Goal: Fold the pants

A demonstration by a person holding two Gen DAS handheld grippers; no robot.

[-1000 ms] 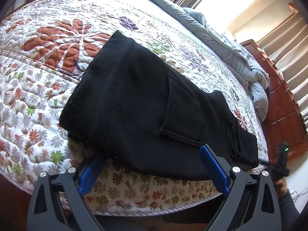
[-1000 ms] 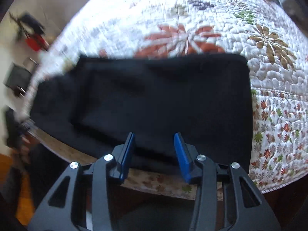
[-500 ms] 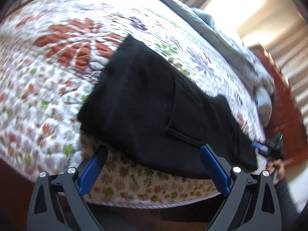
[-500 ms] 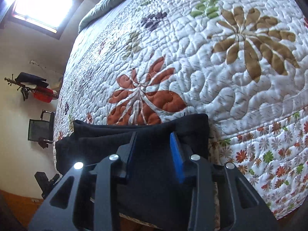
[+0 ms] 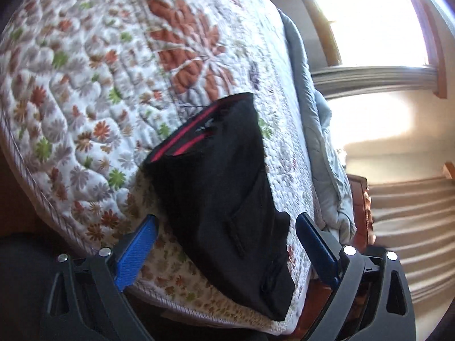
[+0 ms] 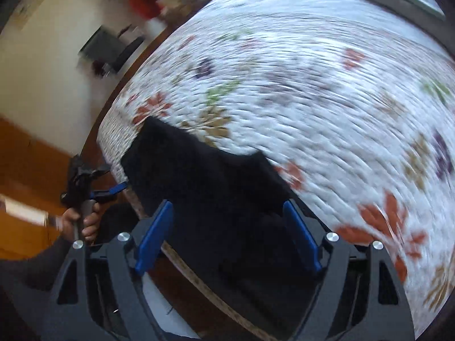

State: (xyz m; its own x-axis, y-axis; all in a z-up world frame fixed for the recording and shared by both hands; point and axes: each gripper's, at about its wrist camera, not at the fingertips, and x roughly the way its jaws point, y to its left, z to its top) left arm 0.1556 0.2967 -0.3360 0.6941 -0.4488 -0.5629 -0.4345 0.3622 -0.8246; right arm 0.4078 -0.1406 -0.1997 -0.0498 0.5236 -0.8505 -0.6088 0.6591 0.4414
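Observation:
The folded black pants (image 5: 227,199) lie on the floral quilt near the bed's front edge, with red stripes showing at one end and a pocket seam near me. My left gripper (image 5: 226,236) is open, its blue pads apart just in front of the pants, touching nothing. In the blurred right wrist view the pants (image 6: 204,176) lie between and beyond the blue pads of my right gripper (image 6: 227,221), which is open and empty. The left gripper (image 6: 113,189), held in a hand, also shows there at the pants' far end.
The floral quilt (image 5: 85,85) covers the bed. A grey-blue duvet (image 5: 327,142) is bunched along the far side under a bright window. A wooden headboard (image 5: 361,199) and curtains stand at right. Wooden floor (image 6: 34,153) lies beside the bed.
My right gripper has opened wide and let go of the pants, swinging quickly. My left gripper has rolled and drawn back, staying open. The pants lie folded shorter.

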